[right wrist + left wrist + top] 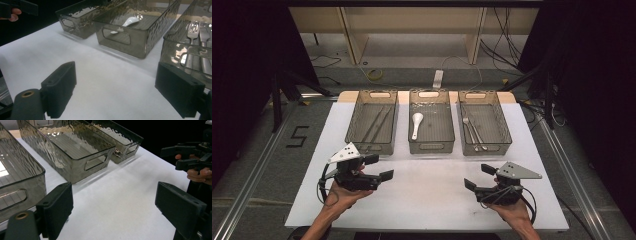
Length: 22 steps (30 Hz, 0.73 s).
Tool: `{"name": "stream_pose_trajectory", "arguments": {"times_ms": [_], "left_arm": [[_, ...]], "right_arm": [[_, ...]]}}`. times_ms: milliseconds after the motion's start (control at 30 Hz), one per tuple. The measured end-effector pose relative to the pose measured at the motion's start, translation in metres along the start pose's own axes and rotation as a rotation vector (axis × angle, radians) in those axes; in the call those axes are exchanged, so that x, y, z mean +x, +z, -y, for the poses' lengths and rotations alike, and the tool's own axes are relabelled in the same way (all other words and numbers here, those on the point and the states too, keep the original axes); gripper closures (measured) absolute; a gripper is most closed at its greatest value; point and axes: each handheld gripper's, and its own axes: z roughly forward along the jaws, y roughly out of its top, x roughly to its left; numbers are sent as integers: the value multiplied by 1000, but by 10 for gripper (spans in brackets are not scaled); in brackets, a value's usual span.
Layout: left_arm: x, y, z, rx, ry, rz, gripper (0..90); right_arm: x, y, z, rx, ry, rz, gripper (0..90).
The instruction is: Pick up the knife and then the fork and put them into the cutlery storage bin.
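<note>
hovering over bare white table point(427, 195), the left gripper point(383, 167) sits at the near left with its jaws spread wide and nothing between them, pointing inward; just beyond it stands the left bin point(373, 121), which holds a few dark slender utensils point(377, 124), too dim in the high view to name. the middle bin point(431, 121) holds one white ceramic spoon point(416, 124), bowl toward the far end; the right gripper view shows that spoon point(128, 21) through the wavy smoked plastic, while the left gripper view shows the same bin point(72, 152) with its floor looking bare. the right bin point(484, 122) holds metal cutlery point(473, 132), and the right gripper view picks out a fork point(192, 30) beside another steel handle. three bins stand in one row, near one another but apart. at the near right, the right gripper point(477, 177) is also wide open and empty, aimed back toward its partner, well apart from it.
</note>
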Motion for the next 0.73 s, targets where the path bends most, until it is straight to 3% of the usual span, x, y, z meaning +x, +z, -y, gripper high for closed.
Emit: {"name": "stream_pose_trajectory", "arguments": {"times_ms": [733], "left_arm": [[-1,1,0,5,7,-3,142]], "right_arm": [[1,1,0,7,-2,-1,180]]}}
